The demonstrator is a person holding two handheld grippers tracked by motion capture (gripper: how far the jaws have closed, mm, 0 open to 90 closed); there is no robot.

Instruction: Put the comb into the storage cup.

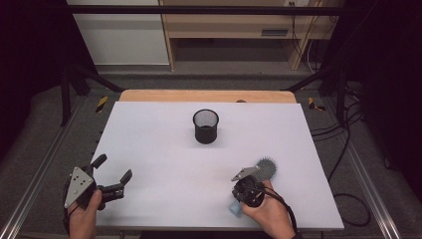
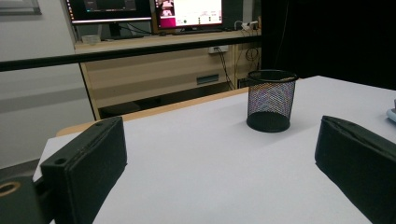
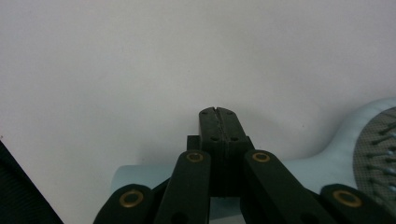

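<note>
A white table (image 1: 159, 149) with a bare wooden strip (image 1: 206, 96) along its far edge stands on grey carpet (image 1: 45, 124). Beyond the table's far edge a pale wooden desk (image 1: 224, 30) runs along the back, beside a white cabinet (image 1: 124, 37) to its left. On the desk sit two lit monitors (image 2: 189, 11). A black bar (image 1: 199, 10) crosses above the table's far side. Cables (image 1: 343, 144) trail over the carpet to the table's right. Dark curtain (image 1: 30, 50) closes both sides.
</note>
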